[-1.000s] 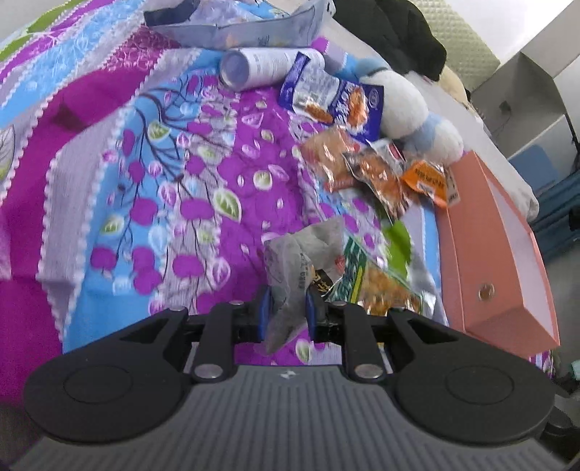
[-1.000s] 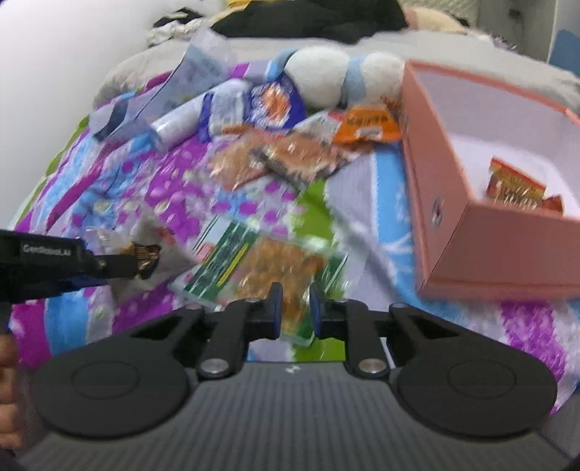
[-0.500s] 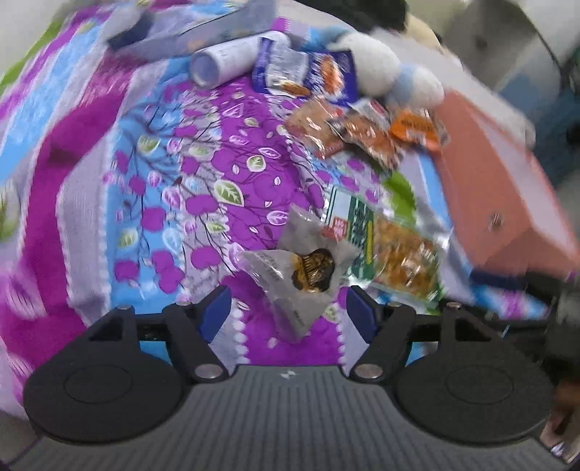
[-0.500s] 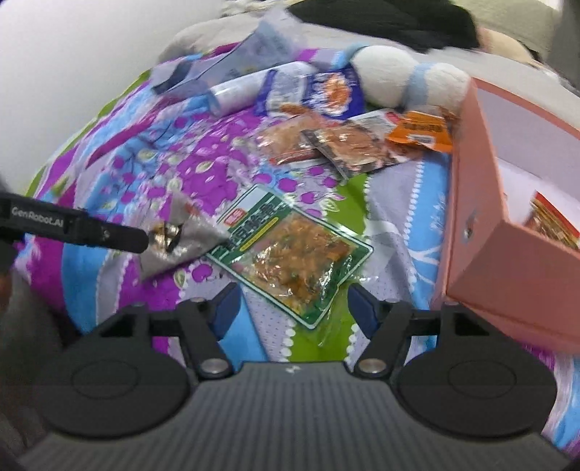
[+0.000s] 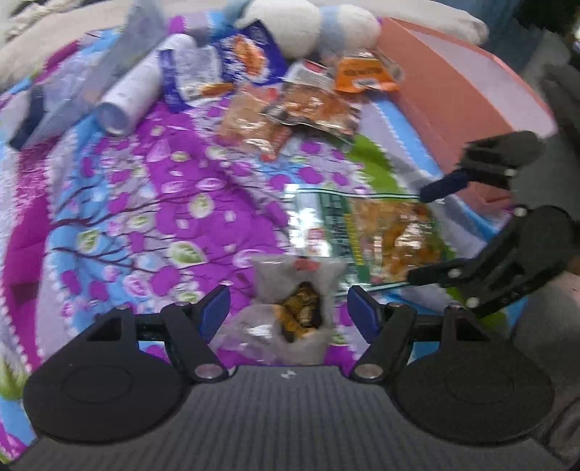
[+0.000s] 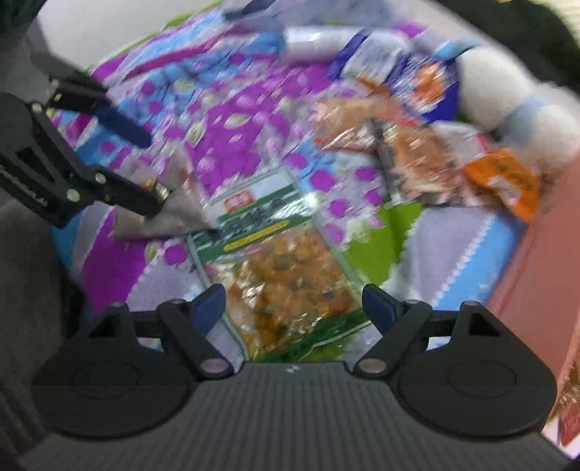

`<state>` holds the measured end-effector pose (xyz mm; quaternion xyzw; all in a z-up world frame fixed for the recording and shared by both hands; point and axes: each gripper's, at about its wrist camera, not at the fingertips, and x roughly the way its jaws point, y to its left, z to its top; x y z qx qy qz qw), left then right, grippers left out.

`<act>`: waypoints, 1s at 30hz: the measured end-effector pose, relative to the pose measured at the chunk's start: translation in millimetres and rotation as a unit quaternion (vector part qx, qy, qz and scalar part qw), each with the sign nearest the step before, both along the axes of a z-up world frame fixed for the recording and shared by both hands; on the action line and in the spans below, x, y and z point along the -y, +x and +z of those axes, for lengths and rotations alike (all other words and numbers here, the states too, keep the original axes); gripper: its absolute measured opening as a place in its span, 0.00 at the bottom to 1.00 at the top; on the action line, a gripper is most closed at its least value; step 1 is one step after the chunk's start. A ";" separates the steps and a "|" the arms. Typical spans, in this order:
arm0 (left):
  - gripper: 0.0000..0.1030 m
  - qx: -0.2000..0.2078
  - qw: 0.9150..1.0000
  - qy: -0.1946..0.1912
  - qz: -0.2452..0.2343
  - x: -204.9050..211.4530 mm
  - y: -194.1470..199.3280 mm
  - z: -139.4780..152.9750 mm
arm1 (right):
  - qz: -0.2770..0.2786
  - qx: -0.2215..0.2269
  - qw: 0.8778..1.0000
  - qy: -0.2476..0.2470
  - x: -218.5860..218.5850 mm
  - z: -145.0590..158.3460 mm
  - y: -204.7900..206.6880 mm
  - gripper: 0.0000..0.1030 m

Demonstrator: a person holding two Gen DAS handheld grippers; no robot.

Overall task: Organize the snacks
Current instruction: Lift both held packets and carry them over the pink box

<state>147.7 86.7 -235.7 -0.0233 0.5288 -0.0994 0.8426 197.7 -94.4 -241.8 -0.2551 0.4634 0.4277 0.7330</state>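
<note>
My left gripper (image 5: 289, 308) is open, its jaws wide on either side of a small grey crumpled packet (image 5: 295, 311) that lies on the bedspread. My right gripper (image 6: 294, 302) is open, its jaws on either side of the near end of a green packet with orange pieces (image 6: 279, 279). The green packet also shows in the left wrist view (image 5: 366, 235), with the right gripper (image 5: 420, 235) over it. The grey packet (image 6: 170, 213) and the left gripper (image 6: 148, 174) show in the right wrist view. The pink box (image 5: 460, 94) stands to the right.
Several orange and blue snack packets (image 5: 290, 101) lie at the far side by a white and blue plush toy (image 5: 308, 25) and a white tube (image 5: 130, 98). A flat grey bag (image 5: 90, 79) lies far left. The purple floral bedspread (image 5: 145, 203) covers the bed.
My left gripper let go of the grey packet and opened wide. My right gripper opened too and moved down over the green packet. Both views swung, with blur.
</note>
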 end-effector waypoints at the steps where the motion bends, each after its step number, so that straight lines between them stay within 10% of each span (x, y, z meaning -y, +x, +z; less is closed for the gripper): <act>1: 0.73 -0.004 1.000 -0.004 -0.004 1.2 1.7 -0.2 | 0.005 -0.014 1.000 -0.006 -1.8 -0.7 3.2 0.81; 16: 0.70 0.016 0.998 0.039 -0.038 11.5 -2.4 -37.0 | 0.070 0.019 0.996 -0.051 -13.2 -13.2 -8.4 0.84; 25: 0.62 0.051 0.998 0.005 0.042 4.0 -27.3 -34.4 | -0.042 -0.021 0.998 0.031 9.2 -39.7 6.1 1.00; 30: 0.61 0.058 0.994 -0.030 0.092 -4.1 -34.8 -27.0 | -0.088 -0.012 0.994 0.058 18.8 -32.1 -10.3 0.74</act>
